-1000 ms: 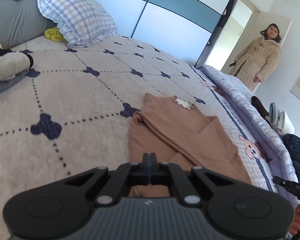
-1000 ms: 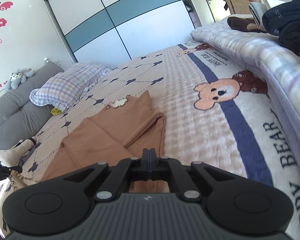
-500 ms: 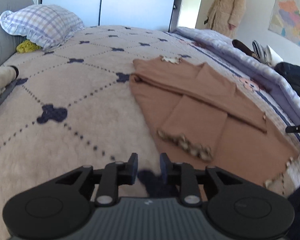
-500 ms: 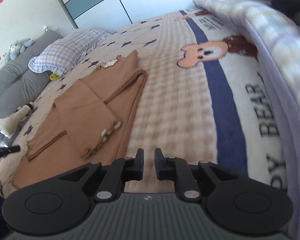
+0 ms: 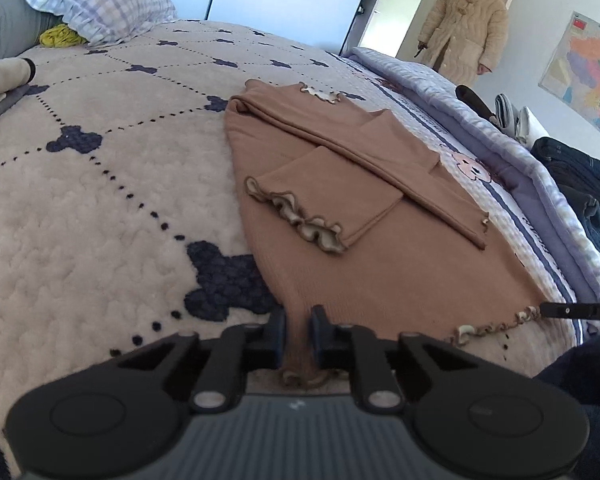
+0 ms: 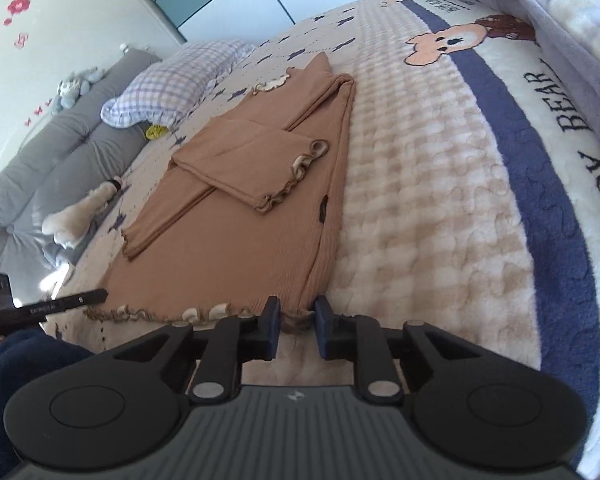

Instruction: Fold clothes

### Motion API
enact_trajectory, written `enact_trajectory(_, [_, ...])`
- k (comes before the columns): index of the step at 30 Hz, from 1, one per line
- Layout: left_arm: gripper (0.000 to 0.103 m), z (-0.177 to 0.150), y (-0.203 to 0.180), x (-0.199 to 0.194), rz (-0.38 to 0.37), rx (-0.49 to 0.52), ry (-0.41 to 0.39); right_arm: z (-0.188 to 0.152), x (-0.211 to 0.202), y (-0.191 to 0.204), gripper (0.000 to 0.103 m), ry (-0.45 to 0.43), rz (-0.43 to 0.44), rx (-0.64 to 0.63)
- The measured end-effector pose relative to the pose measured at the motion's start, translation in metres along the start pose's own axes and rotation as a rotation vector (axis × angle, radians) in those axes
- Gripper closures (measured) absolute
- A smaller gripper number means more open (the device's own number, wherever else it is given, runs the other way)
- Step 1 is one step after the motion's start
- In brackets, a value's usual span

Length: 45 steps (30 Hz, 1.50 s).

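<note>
A brown long-sleeved garment (image 5: 380, 264) with frilled cream edges lies flat on the bed, both sleeves folded across its body. It also shows in the right wrist view (image 6: 240, 216). My left gripper (image 5: 298, 330) is open, its fingers astride the garment's near left hem corner. My right gripper (image 6: 294, 330) is open, its fingers astride the near right hem corner. The ruffled hem (image 6: 160, 314) runs between the two corners.
The bed has a cream quilt (image 5: 100, 200) with navy motifs and a bear blanket (image 6: 480, 200). A checked pillow (image 5: 96, 4) and grey headboard (image 6: 40, 152) lie at the far end. Dark folded clothes (image 5: 580, 184) sit at the right. A person (image 5: 464, 24) stands in the doorway.
Both grippers went from shut to open and pulled back from the sleeves to the near hem. They now straddle the two hem corners.
</note>
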State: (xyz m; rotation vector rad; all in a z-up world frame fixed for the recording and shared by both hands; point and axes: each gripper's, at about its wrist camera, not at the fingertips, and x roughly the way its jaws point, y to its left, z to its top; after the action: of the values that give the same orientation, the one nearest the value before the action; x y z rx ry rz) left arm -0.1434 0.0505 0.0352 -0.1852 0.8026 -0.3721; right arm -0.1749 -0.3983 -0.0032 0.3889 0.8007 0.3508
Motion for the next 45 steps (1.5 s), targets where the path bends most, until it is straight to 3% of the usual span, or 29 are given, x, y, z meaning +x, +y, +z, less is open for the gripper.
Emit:
enact_trajectory(7, [0.097,0.019,0.008,-0.011,-0.020,-0.099,-0.019,0.019,-0.014,-0.001,0.094,-0.105,-0.016,0.032])
enact_trajectory(13, [0.097,0.072,0.002,-0.005,0.012,-0.109,-0.099,0.067,-0.005,0.005,0.095,-0.195,-0.018,0.014])
enact_trajectory(20, [0.097,0.155,0.000,0.040,0.095,-0.110,-0.179,0.153,0.037,0.006,0.095,-0.270,-0.059,-0.007])
enact_trajectory(23, [0.096,0.173,0.007,0.075,0.136,-0.122,-0.176,0.181,0.062,-0.002,0.095,-0.266,-0.108,-0.007])
enact_trajectory(27, [0.093,0.167,0.032,0.129,0.158,-0.246,-0.069,0.191,0.111,-0.023,0.095,-0.177,-0.165,0.036])
enact_trajectory(30, [0.091,0.167,0.035,0.132,0.157,-0.267,-0.084,0.181,0.140,-0.034,0.095,-0.123,-0.203,0.037])
enact_trajectory(34, [0.090,0.169,0.038,0.131,0.155,-0.286,-0.117,0.179,0.139,-0.043,0.095,-0.162,-0.169,0.115])
enact_trajectory(36, [0.071,0.173,0.039,0.128,0.176,-0.291,-0.144,0.185,0.138,-0.041,0.095,-0.179,-0.176,0.117])
enact_trajectory(39, [0.063,0.183,0.041,0.116,0.209,-0.291,-0.212,0.195,0.132,-0.036,0.093,-0.215,-0.175,0.129])
enact_trajectory(41, [0.060,0.181,0.041,0.108,0.207,-0.272,-0.226,0.196,0.127,-0.036,0.087,-0.237,-0.182,0.143])
enact_trajectory(43, [0.057,0.171,0.042,0.103,0.214,-0.212,-0.223,0.194,0.123,-0.038,0.072,-0.242,-0.208,0.142])
enact_trajectory(45, [0.052,0.161,0.044,0.099,0.209,-0.155,-0.215,0.187,0.119,-0.043,0.067,-0.239,-0.233,0.140])
